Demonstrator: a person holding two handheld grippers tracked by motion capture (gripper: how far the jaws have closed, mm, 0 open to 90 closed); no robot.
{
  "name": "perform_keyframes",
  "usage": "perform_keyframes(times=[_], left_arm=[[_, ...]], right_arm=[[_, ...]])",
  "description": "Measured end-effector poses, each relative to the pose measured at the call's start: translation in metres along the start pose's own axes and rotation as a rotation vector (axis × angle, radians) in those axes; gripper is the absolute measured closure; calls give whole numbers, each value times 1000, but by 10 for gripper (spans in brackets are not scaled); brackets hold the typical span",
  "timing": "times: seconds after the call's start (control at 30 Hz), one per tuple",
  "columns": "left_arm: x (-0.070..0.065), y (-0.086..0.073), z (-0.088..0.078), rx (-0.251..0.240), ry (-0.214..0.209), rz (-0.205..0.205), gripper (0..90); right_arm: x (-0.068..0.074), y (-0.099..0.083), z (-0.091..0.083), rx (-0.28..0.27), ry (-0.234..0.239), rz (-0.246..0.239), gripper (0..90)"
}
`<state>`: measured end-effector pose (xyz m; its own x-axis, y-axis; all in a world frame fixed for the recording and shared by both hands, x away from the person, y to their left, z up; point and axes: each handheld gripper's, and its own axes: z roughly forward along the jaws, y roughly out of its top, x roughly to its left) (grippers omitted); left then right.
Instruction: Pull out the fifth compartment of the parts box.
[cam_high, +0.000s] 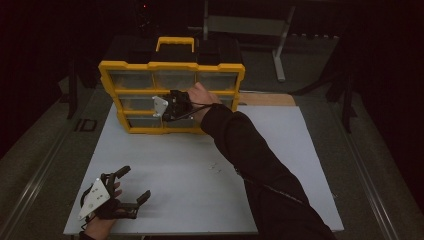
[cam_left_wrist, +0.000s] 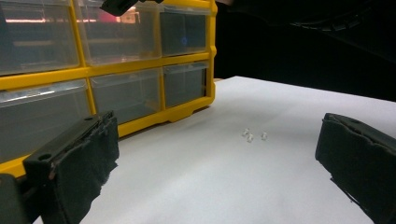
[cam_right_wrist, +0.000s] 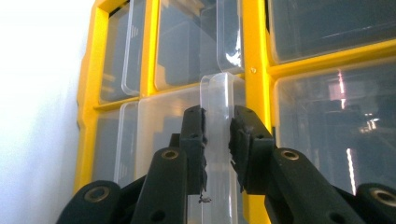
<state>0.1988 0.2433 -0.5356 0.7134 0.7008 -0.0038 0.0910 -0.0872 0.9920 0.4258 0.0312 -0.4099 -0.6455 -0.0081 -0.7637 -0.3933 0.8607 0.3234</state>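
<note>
Clear plastic sits between my right jaws (cam_right_wrist: 217, 140): they are clamped on the pull tab (cam_right_wrist: 218, 116) of a drawer (cam_right_wrist: 163, 121) in the yellow cabinet (cam_high: 172, 66), pads pressing it from both sides. I judge this the grasp step of opening that drawer, with the grip made and the pull not yet begun. The next move calls for a straight draw back along the drawer's own line, away from the cabinet face, without twisting the thin tab or tipping the cabinet forward.

My left jaws (cam_left_wrist: 217, 168) stand wide open with nothing between them, hovering low over the white desk (cam_left_wrist: 280, 107) near its front left corner, well apart from the cabinet.

From the right gripper view I get the contact itself, tab between the pads, which the high view hides behind the right hand (cam_high: 200, 95). From the high view I get the layout: the cabinet stands upright at the far edge of the desk, and the right gripper (cam_high: 172, 105) meets its middle row. From the left gripper view I get a few small clear bits (cam_left_wrist: 252, 135) lying loose on the desk in front of the cabinet, just faint specks from above.
</note>
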Motion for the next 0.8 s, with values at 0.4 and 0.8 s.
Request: perform_keyframes(times=[0.4,0.8], left_arm=[[0,0,0,-1,2,-3,0],[-1,0,1,3,2,2,0]], right_arm=[[7,4,-10,-13,16,-3,753],[14,8,-21,-24,36,-1,753]])
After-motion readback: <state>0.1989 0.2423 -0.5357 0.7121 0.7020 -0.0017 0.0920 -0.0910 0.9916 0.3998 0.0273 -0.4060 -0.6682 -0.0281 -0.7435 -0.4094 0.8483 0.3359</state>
